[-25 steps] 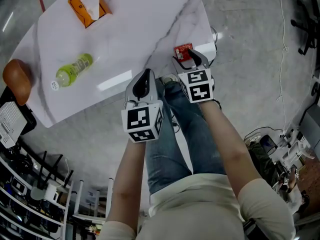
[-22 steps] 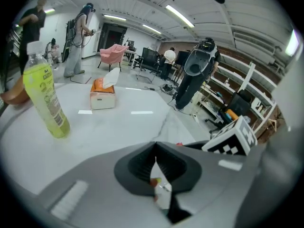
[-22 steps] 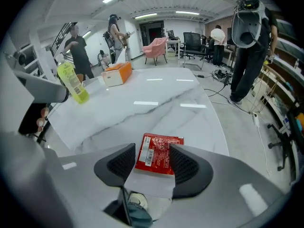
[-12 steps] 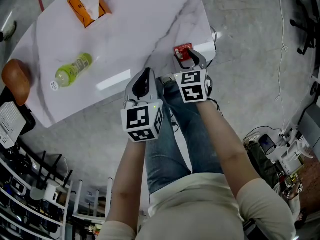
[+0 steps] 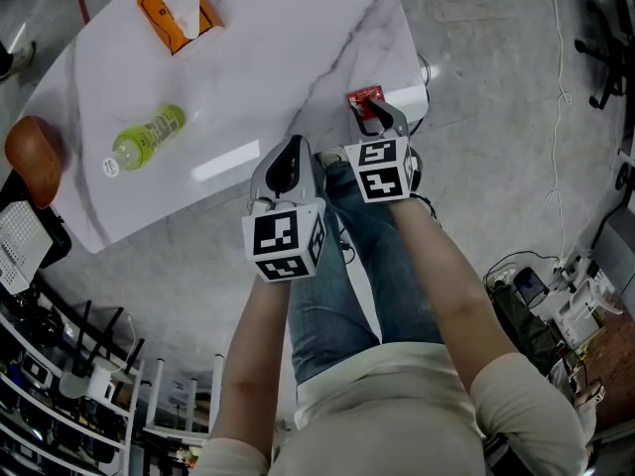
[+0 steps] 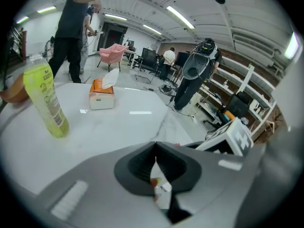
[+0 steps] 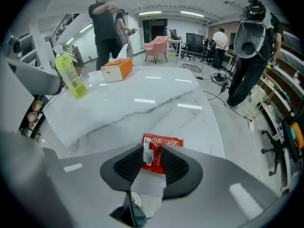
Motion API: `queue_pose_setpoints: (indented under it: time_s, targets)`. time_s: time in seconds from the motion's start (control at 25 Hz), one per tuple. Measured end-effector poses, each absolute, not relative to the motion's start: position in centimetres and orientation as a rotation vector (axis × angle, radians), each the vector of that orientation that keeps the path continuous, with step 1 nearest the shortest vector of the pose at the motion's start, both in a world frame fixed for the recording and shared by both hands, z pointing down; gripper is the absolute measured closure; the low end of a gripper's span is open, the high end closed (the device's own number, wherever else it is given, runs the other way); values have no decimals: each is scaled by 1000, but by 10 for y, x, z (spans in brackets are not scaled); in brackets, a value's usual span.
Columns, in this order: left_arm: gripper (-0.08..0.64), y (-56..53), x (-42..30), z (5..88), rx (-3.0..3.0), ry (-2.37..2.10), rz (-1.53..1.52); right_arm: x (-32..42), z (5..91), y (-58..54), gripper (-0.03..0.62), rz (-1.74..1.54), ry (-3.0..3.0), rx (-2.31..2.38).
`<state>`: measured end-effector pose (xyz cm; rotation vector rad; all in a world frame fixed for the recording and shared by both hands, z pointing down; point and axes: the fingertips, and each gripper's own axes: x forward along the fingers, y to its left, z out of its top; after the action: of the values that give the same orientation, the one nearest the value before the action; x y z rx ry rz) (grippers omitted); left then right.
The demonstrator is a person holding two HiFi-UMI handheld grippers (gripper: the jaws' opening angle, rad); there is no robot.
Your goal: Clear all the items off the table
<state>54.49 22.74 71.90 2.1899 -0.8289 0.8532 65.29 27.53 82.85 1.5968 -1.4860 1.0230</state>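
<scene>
Stands at the near edge of the white marble table [image 5: 248, 58] with a gripper in each hand, both angled down over that edge.

Pinches the red packet [image 5: 362, 97] with the right gripper [image 5: 377, 117] at the table's near right corner. Jaws just closing in, now narrowed to a slim gap. In the right gripper view, the near end of the red packet [image 7: 159, 151] sits between the pads, which press against both of its sides. One long edge of the wrapper, the one with the barcode, curls up along the left pad. The far end of the packet still lies flat on the marble.

Holds the left gripper [image 5: 288, 152] just to the left of the right one, over the same near edge. Jaws fully together in the left gripper view, nothing caught between them.

Farther across the table, well apart from the packet: a green bottle [image 5: 147, 137] standing upright toward the left side, with a white cap. Beyond it, near the far edge, an orange tissue box [image 5: 177, 10] with a white tissue poking out of the top.

Off the table's left end, a brown rounded thing [image 5: 35, 157]. Past the far side, a person in dark clothes [image 7: 107, 27] standing, with a pink armchair [image 7: 156, 46] farther back in the room.
</scene>
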Motion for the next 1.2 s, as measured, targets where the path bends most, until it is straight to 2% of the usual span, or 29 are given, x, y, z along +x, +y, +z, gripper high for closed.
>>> queue_pose_setpoints:
  time_s: [0.12,0.16,0.44,1.2]
  targets:
    - [551,227,544,716,2195,-829,850,651,827,274,513,1001,-1485,1596]
    - [551,227,543,716,2195,-830,849,650,827,275,565,993,-1483,1593]
    - [551,229,538,712,2198,-836,845,650,826,275,588,1005,-1469,1589]
    - [551,233,537,674,2221,-872,830,641,760,274,591,953,-1545,1600]
